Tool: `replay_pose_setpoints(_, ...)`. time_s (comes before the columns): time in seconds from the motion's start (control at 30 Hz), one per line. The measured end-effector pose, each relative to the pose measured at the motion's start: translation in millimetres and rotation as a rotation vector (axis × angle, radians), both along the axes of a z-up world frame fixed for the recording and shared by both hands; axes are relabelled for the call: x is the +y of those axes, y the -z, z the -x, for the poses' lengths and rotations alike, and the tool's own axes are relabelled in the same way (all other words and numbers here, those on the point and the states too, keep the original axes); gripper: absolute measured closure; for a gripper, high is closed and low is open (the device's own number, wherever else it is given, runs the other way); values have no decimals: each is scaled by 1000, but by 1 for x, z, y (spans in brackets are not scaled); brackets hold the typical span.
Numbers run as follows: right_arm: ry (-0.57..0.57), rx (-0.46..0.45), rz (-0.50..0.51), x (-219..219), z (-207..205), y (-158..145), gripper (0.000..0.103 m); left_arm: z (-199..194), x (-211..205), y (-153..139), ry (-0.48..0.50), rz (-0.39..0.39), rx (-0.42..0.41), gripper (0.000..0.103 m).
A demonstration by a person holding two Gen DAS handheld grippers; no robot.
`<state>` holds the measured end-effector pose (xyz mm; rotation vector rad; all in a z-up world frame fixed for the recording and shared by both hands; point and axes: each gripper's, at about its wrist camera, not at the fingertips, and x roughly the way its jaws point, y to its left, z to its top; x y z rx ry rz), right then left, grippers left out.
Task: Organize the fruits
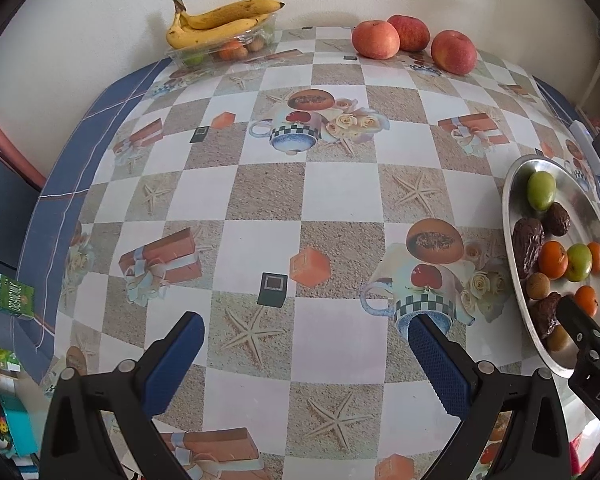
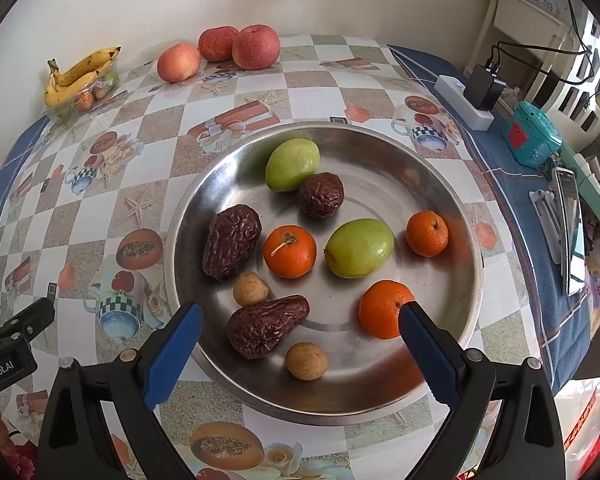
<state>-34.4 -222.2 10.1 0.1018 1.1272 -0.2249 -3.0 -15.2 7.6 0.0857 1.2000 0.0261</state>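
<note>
Left wrist view shows, from left to right, the bananas [image 1: 220, 20] lying on a clear box [image 1: 224, 46] at the far edge, their long axis left to right with the stems to the left. Next stand three red apples [image 1: 376, 39] near the wall, two touching. At the right edge is the metal tray [image 1: 514, 248]. The left gripper [image 1: 306, 356] is wide apart and holds nothing, above the checkered tablecloth [image 1: 268, 200].

Right wrist view shows the tray [image 2: 452, 216] in the middle. It carries three wrinkled dark dates [image 2: 231, 240], two pale longans [image 2: 251, 289], three oranges [image 2: 290, 251] and two smooth green jujubes [image 2: 359, 247]. The nearest date [image 2: 266, 326] lies with its narrow end to the upper right. The right gripper [image 2: 300, 322] is released, empty, over the near part of the tray.
</note>
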Motion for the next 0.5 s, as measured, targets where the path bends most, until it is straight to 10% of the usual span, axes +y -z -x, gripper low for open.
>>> replay_pose_setpoints(0.5, -32, -18, 7, 8, 0, -5, 5, -1, 1, 2, -6, 15, 16, 0)
